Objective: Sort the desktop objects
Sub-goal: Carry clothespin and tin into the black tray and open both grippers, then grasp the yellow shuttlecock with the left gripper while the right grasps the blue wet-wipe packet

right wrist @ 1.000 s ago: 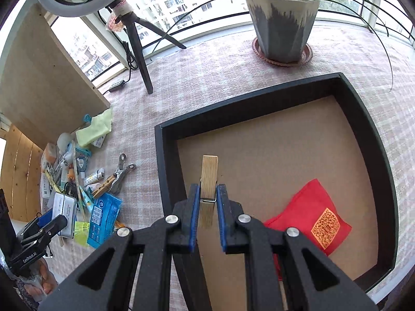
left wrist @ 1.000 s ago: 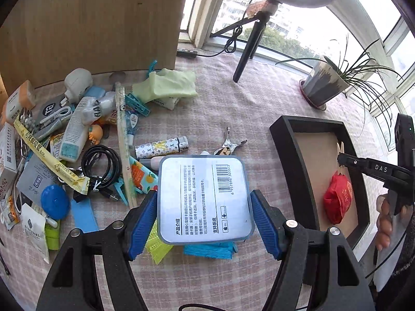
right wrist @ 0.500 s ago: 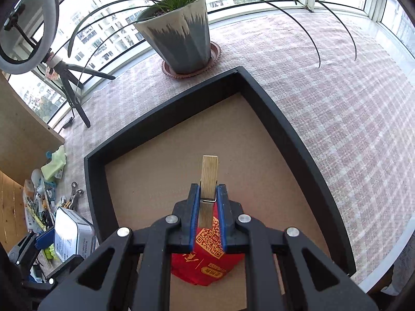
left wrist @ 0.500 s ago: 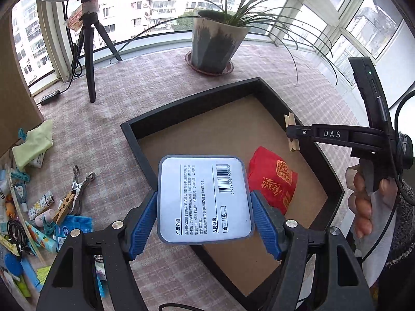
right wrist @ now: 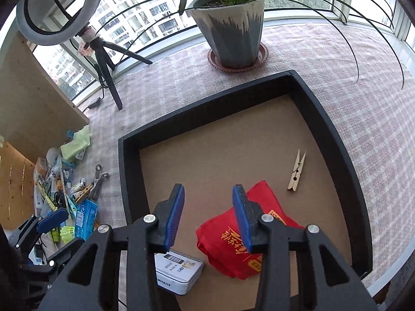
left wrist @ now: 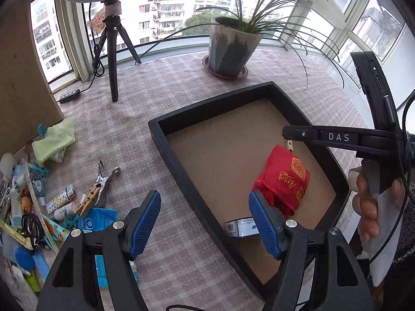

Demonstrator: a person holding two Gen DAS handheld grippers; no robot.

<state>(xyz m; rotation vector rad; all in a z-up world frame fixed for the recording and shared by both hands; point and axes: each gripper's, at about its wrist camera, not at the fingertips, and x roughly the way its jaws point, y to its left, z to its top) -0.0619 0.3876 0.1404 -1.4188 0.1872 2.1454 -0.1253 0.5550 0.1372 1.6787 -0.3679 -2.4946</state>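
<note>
Right tool [right wrist: 208, 215] is opening, nothing between its pads; left tool [left wrist: 205, 223] gapes empty. Light, stiff wooden clothespin [right wrist: 297, 170] rests in tray [right wrist: 334, 140]; pinch its flat sides.

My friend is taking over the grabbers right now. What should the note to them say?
Left gripper: open, nothing in it, over the near edge of the black tray.
Right gripper: its jaws are opening, nothing between them, above the tray.
In the tray: the red pouch, the wooden clothespin lying flat, and the white tin near the front wall.
Done: those three things are sorted into the tray.
Left: the pile of small things on the tablecloth beside the tray, such as a metal clip, a green cloth and a blue packet.
</note>
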